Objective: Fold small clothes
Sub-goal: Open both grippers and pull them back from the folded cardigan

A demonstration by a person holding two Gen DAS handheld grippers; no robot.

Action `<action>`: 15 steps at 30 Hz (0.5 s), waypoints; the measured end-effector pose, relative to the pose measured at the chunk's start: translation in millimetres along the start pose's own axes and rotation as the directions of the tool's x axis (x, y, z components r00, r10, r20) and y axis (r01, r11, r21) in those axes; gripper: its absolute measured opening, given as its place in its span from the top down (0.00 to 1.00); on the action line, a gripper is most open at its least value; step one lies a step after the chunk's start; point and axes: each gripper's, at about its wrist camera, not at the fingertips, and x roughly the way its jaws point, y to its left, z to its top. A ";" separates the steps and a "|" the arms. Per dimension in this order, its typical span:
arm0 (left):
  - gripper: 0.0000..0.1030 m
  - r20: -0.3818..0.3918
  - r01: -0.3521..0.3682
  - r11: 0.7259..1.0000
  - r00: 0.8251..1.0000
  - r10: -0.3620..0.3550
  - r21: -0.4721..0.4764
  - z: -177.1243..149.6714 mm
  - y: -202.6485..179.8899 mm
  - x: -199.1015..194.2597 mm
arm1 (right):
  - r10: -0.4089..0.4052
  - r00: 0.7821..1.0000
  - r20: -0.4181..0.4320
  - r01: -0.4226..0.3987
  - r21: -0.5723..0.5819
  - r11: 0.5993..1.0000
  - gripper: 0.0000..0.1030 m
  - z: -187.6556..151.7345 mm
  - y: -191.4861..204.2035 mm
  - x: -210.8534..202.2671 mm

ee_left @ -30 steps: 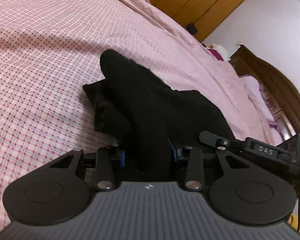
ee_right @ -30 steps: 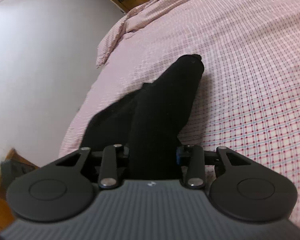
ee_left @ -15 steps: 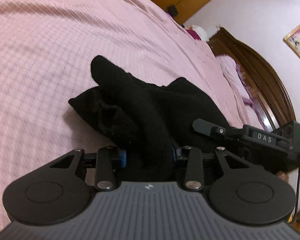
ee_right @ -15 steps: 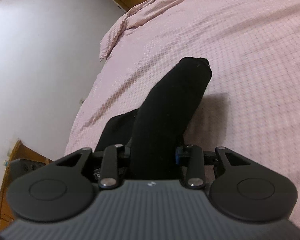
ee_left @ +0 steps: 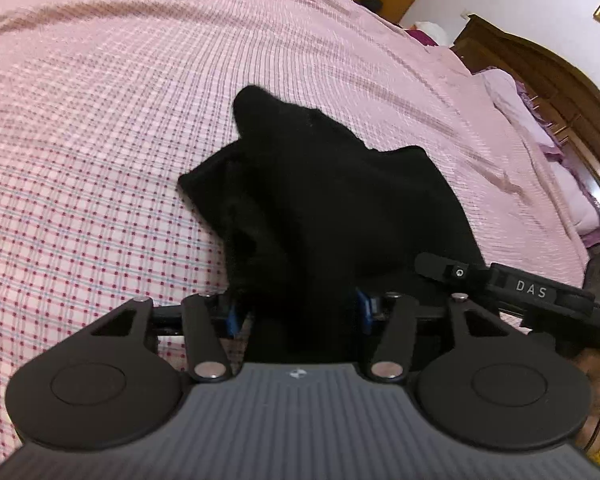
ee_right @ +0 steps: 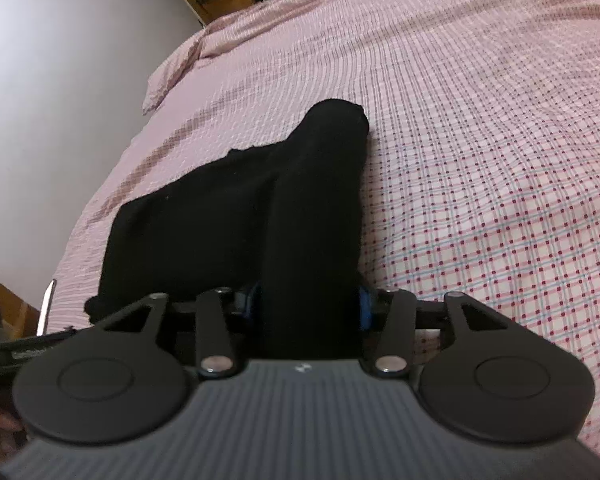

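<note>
Black knit cloth, a small black garment [ee_left: 324, 200], fills the space ahead of both tools and lies on the pink checked bedspread [ee_left: 100, 160].

The left gripper [ee_left: 296, 312] points forward and down toward the bed. Its jaws have just been opening, and a band of the garment runs back between them. On its left side a gap shows between the blue pad and the cloth; its right pad sits against the fabric edge, and whether it presses there cannot be told. The cloth spreads ahead of it in a rumpled heap, with a rounded end farthest from the tool. Just to its right sits the other tool's black body, marked DAS.

The right gripper [ee_right: 306, 308] also points forward and down. Its jaws have just been opening too, with a long tube of the garment between them, reaching straight ahead to a rounded tip. The blue pads flank the tube closely on both sides; the fabric seems to touch them, but a firm pinch cannot be confirmed. To this tool's left the garment lies flat on the bedspread.
</note>
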 end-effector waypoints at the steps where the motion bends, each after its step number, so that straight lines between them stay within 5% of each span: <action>1: 0.43 0.008 -0.017 1.000 1.000 0.017 0.019 -1.4 -4.6 -3.7 | -0.008 1.000 0.009 0.008 -0.010 1.000 0.52 -0.8 3.5 -2.7; 6: 0.40 0.061 -0.101 0.990 0.994 0.095 0.102 0.1 -23.8 -23.6 | -0.052 0.997 0.053 0.055 -0.059 0.997 0.52 -3.0 10.9 -29.4; 12: 0.25 0.105 -0.187 0.974 0.979 0.174 0.127 -7.5 -34.6 -54.5 | -0.067 0.992 0.111 0.075 -0.074 0.994 0.52 -10.3 19.9 -70.7; 15: 0.17 0.109 -0.191 0.975 0.978 0.179 0.114 -6.4 -37.3 -64.8 | -0.064 0.991 0.118 0.075 -0.088 0.993 0.41 -17.3 25.3 -87.4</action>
